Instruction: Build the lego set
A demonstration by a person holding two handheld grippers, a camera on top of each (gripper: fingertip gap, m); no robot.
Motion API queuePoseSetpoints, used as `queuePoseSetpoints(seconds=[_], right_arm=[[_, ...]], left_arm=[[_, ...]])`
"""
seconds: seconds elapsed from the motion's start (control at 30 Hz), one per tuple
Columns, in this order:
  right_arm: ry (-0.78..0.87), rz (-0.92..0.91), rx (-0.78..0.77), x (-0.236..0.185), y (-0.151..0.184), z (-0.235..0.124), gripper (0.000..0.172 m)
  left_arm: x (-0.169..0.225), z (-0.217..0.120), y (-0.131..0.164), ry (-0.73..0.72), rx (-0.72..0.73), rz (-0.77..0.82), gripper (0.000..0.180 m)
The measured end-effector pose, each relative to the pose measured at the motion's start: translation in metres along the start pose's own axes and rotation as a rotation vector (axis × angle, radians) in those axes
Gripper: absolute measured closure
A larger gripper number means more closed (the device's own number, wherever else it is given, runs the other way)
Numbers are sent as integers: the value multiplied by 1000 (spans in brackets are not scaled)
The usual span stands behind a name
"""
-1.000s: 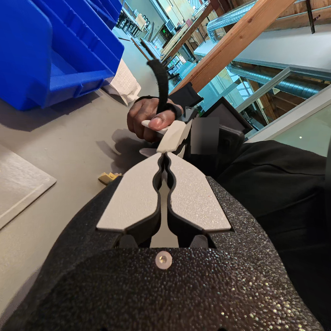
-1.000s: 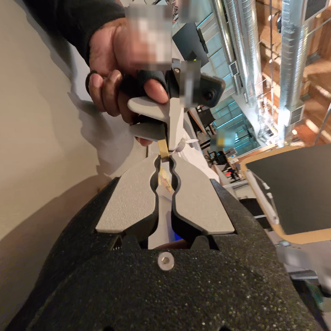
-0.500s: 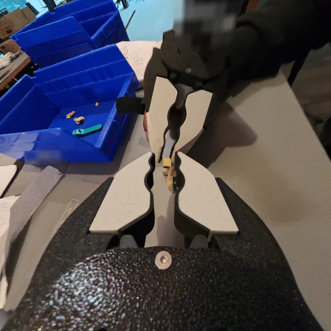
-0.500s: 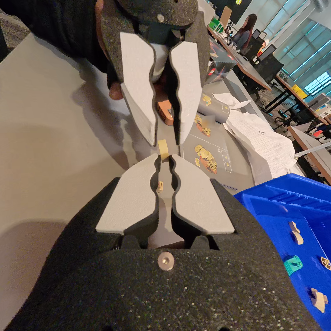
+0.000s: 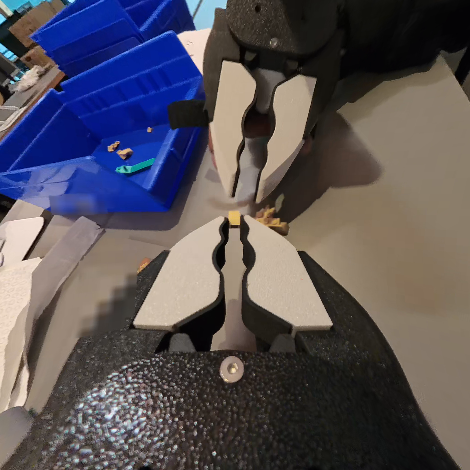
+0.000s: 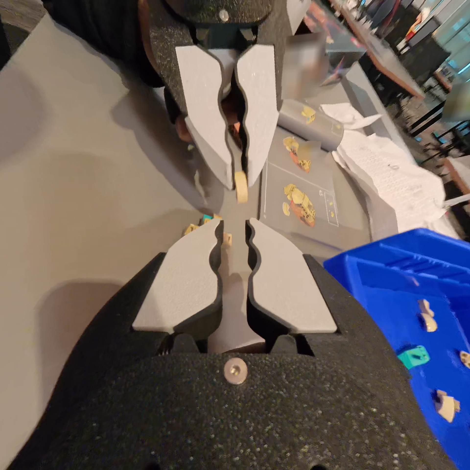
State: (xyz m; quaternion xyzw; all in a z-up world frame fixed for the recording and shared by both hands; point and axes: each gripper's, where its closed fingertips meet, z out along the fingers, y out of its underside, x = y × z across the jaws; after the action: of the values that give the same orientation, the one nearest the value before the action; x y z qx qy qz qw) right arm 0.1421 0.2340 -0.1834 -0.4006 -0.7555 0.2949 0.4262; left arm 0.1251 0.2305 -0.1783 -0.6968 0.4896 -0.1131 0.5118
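Observation:
My left gripper (image 5: 234,221) is shut on a small tan piece (image 5: 234,218), pinched at the very fingertips just above the grey table (image 5: 381,229). The right wrist view shows the same piece (image 6: 241,188) sticking out of the left gripper (image 6: 240,181). My right gripper (image 6: 234,223) faces it tip to tip, open and empty; it also shows in the left wrist view (image 5: 245,199). A loose small tan block (image 6: 227,239) lies on the table under the right jaws. A tan brick assembly (image 5: 272,221) lies on the table beside the tips.
A blue bin (image 5: 165,198) at the left holds a teal piece (image 5: 136,166) and small tan pieces; it shows at the right in the right wrist view (image 6: 381,267). An open instruction booklet (image 6: 300,203) and white crumpled paper (image 6: 381,165) lie beyond. A person's dark sleeve (image 5: 381,38) is behind. Left and right tips are no more than a few centimetres apart.
The tan piece has passed from my right gripper to my left. The left jaws opened, then closed on it; the right jaws opened and drew back a little.

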Motion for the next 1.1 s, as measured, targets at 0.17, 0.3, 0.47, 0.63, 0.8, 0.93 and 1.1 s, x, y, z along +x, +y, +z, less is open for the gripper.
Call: queuePoseSetpoints(seconds=[0.17, 0.3, 0.47, 0.63, 0.8, 0.93, 1.1], right_arm=[[-172, 125, -107, -12, 22, -10, 156], [-224, 157, -178, -21, 35, -2, 152], [-212, 168, -201, -19, 37, 2, 145], [-215, 184, -221, -23, 35, 8, 132], [-218, 213, -239, -25, 31, 17, 155], [-208, 208, -186, -20, 23, 18, 155], [-127, 323, 110, 10, -13, 13, 155]], left_arm=[[-16, -11, -5, -38, 64, -70, 173], [-26, -21, -8, -73, 102, -82, 173], [-33, -30, -14, -106, 159, -95, 173], [-33, -32, -19, -100, 213, -116, 173], [-31, -34, -23, -84, 253, -127, 173], [-30, -40, -29, -73, 297, -129, 173], [-33, -60, -46, -4, 452, -248, 173]])
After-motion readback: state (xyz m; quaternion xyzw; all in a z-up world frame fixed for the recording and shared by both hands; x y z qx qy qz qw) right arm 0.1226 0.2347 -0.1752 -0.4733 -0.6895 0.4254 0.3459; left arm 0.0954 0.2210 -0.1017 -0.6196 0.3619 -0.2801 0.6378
